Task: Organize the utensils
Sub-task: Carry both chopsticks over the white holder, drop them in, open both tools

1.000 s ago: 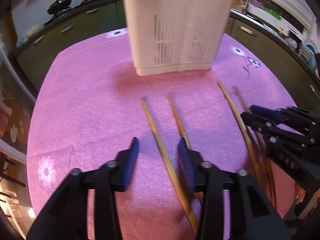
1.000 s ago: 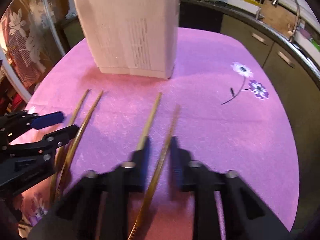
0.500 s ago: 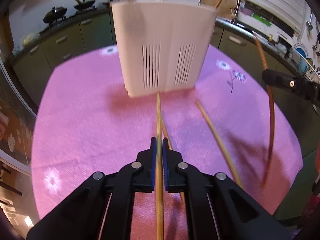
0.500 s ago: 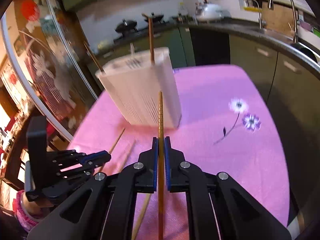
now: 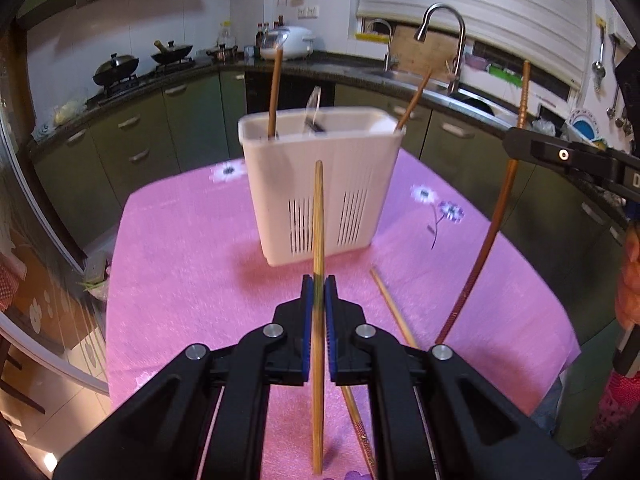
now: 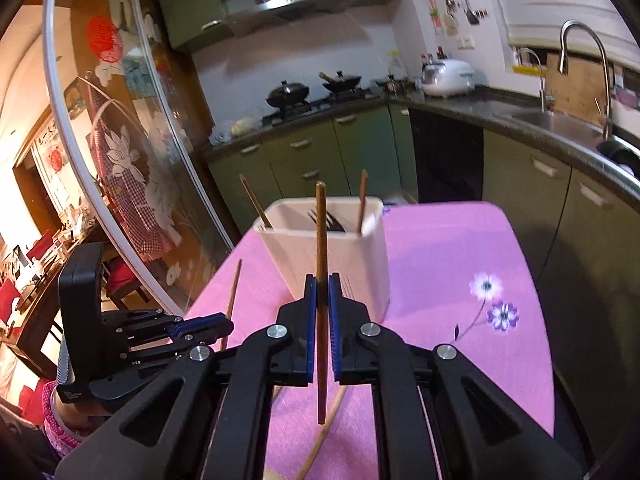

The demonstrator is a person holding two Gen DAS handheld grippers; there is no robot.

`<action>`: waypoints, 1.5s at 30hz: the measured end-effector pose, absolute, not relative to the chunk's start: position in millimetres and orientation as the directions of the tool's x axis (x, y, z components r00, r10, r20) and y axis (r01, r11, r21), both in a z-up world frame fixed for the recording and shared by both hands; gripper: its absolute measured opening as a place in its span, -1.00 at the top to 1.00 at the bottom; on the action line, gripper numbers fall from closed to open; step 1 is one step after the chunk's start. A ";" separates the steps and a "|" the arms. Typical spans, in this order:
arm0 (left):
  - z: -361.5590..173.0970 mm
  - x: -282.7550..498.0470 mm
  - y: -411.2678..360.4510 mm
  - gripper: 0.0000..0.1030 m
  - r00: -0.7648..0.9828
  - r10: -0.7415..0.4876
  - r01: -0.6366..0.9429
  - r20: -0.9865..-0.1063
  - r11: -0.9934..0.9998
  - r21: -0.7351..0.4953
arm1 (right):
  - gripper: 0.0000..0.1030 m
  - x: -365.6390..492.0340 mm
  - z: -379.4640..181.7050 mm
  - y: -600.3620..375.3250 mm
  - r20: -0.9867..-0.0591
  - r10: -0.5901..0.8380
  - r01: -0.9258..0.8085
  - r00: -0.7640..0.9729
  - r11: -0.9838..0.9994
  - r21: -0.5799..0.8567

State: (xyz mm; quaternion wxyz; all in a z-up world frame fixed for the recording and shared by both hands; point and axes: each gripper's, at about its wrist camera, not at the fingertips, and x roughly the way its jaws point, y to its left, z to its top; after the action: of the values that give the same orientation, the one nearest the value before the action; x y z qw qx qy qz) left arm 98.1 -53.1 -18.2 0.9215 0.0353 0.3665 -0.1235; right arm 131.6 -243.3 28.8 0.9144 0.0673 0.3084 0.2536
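My left gripper [image 5: 318,285] is shut on a light wooden chopstick [image 5: 318,220], held upright above the pink table in front of the white slotted utensil holder [image 5: 320,188]. My right gripper [image 6: 322,285] is shut on a darker chopstick [image 6: 321,232], also raised and upright before the holder [image 6: 352,256]. The holder contains two chopsticks and a dark utensil. The right gripper and its chopstick [image 5: 508,184] show at the right of the left wrist view. The left gripper [image 6: 208,328] shows at the left of the right wrist view.
Two chopsticks [image 5: 392,308] lie on the pink tablecloth [image 5: 192,264] below the grippers; one also shows in the right wrist view [image 6: 320,440]. Green kitchen cabinets, a sink with tap [image 5: 444,28] and a stove with pans surround the table.
Both grippers closed on a chopstick each and lifted them off the table. They now sit higher, with the holder's open top in sight.
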 end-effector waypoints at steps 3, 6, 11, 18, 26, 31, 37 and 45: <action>-1.6 99.0 -50.7 0.89 0.717 -0.217 0.264 -0.663 0.964 -0.030 | 0.87 130.8 52.6 -240.3 -0.493 0.509 -0.441 0.706 0.860 0.256; 20.4 100.2 -51.3 0.89 0.740 -0.229 0.277 -0.633 0.961 -0.024 | 0.87 132.1 77.9 -238.5 -0.451 0.509 -0.452 0.733 0.860 0.235; 65.2 104.6 -52.8 0.89 0.778 -0.263 0.307 -0.571 0.952 -0.020 | 0.87 141.8 116.4 -238.1 -0.390 0.509 -0.460 0.767 0.861 0.218; 120.4 107.7 -60.0 0.89 0.815 -0.295 0.339 -0.499 0.941 -0.002 | 0.87 171.1 157.6 -234.1 -0.348 0.515 -0.467 0.784 0.857 0.217; 170.2 123.8 -71.2 0.89 0.859 -0.293 0.337 -0.420 0.941 0.033 | 0.87 218.9 177.0 -221.3 -0.335 0.497 -0.442 0.800 0.867 0.228; 179.6 148.2 -77.5 0.89 0.885 -0.261 0.298 -0.386 0.954 0.038 | 0.87 252.3 166.6 -211.4 -0.367 0.448 -0.398 0.815 0.894 0.205; 136.3 192.1 -78.2 0.89 0.872 -0.186 0.230 -0.453 0.972 0.041 | 0.87 276.9 115.9 -191.9 -0.452 0.413 -0.377 0.790 0.910 0.172; 72.2 218.3 -68.0 0.80 0.815 -0.128 0.186 -0.564 0.981 0.046 | 0.86 279.5 60.6 -170.3 -0.525 0.358 -0.373 0.772 0.924 0.082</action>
State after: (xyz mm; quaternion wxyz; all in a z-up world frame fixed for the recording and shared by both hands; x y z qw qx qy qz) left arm 218.3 -68.0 72.2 0.9515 0.0494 0.2923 -0.0826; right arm 279.5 -170.3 60.6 0.9411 -0.0135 0.2764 0.1944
